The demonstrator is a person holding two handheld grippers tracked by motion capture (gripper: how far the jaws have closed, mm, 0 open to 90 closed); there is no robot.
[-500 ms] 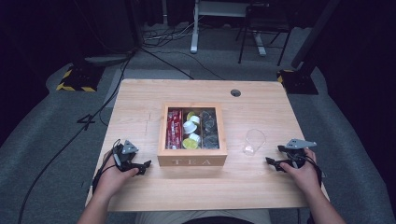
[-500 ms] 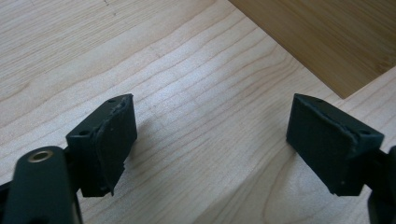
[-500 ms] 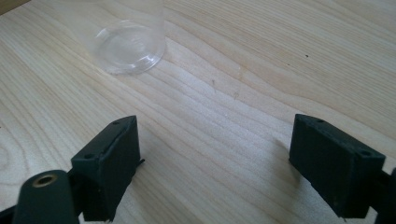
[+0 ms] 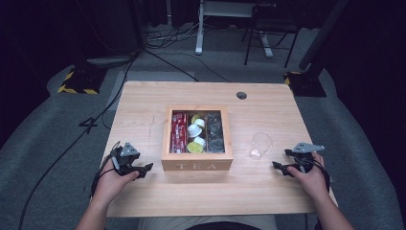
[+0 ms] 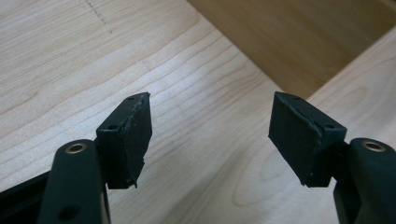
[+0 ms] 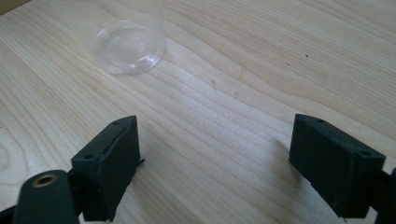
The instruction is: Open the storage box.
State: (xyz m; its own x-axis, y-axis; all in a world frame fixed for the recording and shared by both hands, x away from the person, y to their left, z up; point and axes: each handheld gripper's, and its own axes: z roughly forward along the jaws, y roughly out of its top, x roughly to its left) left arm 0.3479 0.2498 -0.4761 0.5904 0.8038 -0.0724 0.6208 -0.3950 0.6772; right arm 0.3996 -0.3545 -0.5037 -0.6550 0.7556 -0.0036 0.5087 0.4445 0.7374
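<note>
A wooden tea box (image 4: 197, 166) marked TEA stands at the middle of the table, with red packets, white and yellow-green capsules and dark packets in its compartments. A clear plastic cup (image 4: 260, 145) stands to its right; its base (image 6: 128, 49) lies ahead of the right gripper. My left gripper (image 4: 143, 170) rests on the table left of the box, open and empty (image 5: 210, 135), with the box's wall (image 5: 299, 42) ahead of it. My right gripper (image 4: 281, 160) rests right of the cup, open and empty (image 6: 215, 158).
The light wooden table (image 4: 143, 110) has a round cable hole (image 4: 242, 95) near its far right edge. Cables run over the grey floor at the left, and desk and chair legs stand beyond the table.
</note>
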